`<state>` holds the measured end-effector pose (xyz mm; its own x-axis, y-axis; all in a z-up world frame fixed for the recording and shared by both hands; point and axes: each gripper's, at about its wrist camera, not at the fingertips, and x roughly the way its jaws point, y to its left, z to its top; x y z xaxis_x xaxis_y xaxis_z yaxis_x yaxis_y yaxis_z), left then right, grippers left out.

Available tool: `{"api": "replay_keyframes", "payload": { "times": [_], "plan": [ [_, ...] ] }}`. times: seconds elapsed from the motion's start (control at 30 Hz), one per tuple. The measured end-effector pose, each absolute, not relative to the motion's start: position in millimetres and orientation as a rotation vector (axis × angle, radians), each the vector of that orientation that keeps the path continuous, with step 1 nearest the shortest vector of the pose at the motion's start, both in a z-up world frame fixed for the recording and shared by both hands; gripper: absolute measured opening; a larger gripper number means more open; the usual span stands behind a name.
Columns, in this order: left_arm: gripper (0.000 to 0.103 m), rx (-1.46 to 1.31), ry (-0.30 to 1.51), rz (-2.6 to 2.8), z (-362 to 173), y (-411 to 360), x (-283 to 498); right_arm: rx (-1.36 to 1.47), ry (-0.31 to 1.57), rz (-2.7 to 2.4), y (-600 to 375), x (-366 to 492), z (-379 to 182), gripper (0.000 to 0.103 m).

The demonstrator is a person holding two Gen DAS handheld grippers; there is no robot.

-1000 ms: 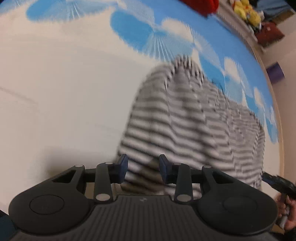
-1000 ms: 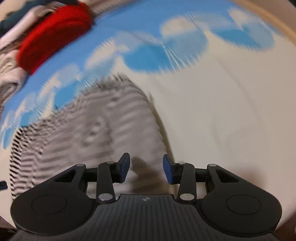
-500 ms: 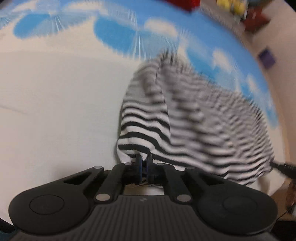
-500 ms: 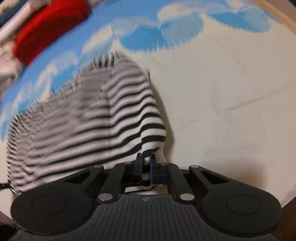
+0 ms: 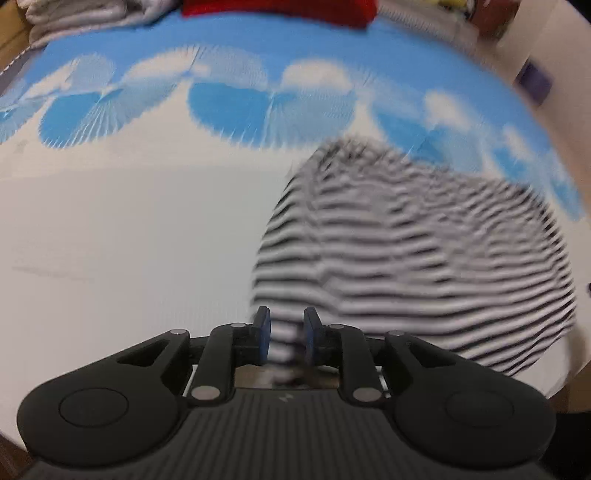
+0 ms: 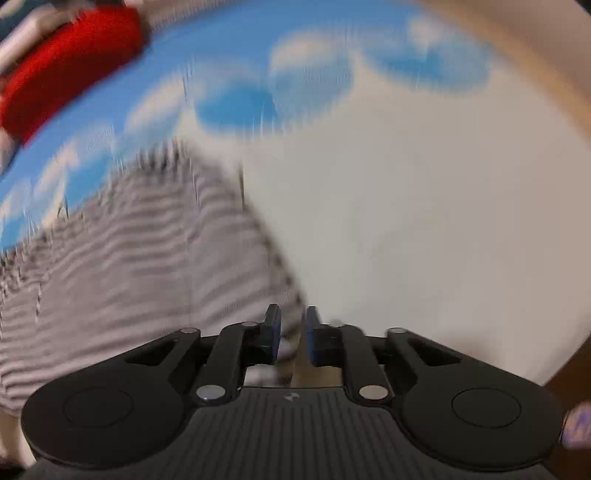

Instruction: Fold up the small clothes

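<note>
A black-and-white striped garment [image 5: 406, 251] lies on a white and blue cloth-covered surface [image 5: 129, 229]; it also shows in the right wrist view [image 6: 140, 266], blurred by motion. My left gripper [image 5: 286, 332] has its jaws slightly apart with the garment's near left corner between the pads. My right gripper [image 6: 292, 332] has its jaws slightly apart with the near right corner between them. Both views are blurred.
A red fabric item [image 5: 277, 11] [image 6: 62, 66] lies at the far edge, with pale folded cloth [image 5: 85, 14] beside it. A wooden rim [image 6: 535, 74] bounds the surface on the right. A purple object [image 5: 533, 79] sits beyond it.
Half a second ago both grippers were pinched shut on the garment's near corners. Now both jaws have parted a little and the views have shifted, with the garment lower and flatter.
</note>
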<state>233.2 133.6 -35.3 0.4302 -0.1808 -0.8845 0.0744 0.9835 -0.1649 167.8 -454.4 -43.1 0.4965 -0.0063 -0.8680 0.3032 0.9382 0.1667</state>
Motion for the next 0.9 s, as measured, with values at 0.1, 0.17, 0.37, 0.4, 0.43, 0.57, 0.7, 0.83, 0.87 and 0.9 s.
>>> {"api": "replay_keyframes", "payload": {
  "times": [0.1, 0.17, 0.37, 0.4, 0.43, 0.57, 0.7, 0.83, 0.87, 0.9],
  "plan": [
    [0.021, -0.121, 1.119, -0.257, -37.6, 109.9, 240.7, 0.358, 0.980, -0.063, -449.4, 164.5, -34.0, 0.023],
    [0.023, -0.093, 1.175, -0.295, -50.1, 95.1, 247.0, 0.360, 1.045, 0.041, -437.4, 169.7, -46.1, 0.024],
    [0.027, 0.002, 1.328, -0.136, -93.4, 92.0, 257.5, 0.159, 1.273, 0.045, -410.5, 180.3, -91.5, 0.027],
    [0.027, -0.036, 1.271, -0.109, -84.4, 96.8, 259.7, 0.181, 1.262, 0.036, -412.1, 181.4, -87.9, 0.027],
    [0.027, -0.068, 1.211, -0.098, -74.9, 101.1, 260.6, 0.204, 1.238, 0.022, -413.8, 182.1, -82.1, 0.028],
    [0.027, -0.161, 1.007, -0.121, -49.3, 101.2, 271.8, 0.237, 1.031, 0.048, -408.5, 186.4, -49.4, 0.031],
    [0.027, -0.116, 0.938, -0.204, -48.2, 75.4, 293.2, 0.244, 0.926, 0.123, -390.3, 206.6, -41.6, 0.034],
    [0.027, -0.050, 0.975, -0.192, -72.8, 64.7, 324.4, 0.182, 0.949, 0.134, -369.7, 236.5, -57.9, 0.040],
    [0.027, -0.026, 1.001, -0.159, -88.4, 66.5, 338.2, 0.159, 0.983, 0.112, -367.1, 245.4, -67.7, 0.041],
    [0.025, 0.002, 1.036, -0.101, -99.7, 70.1, 347.2, 0.137, 1.027, 0.087, -363.9, 254.0, -82.0, 0.041]
  ]
}}
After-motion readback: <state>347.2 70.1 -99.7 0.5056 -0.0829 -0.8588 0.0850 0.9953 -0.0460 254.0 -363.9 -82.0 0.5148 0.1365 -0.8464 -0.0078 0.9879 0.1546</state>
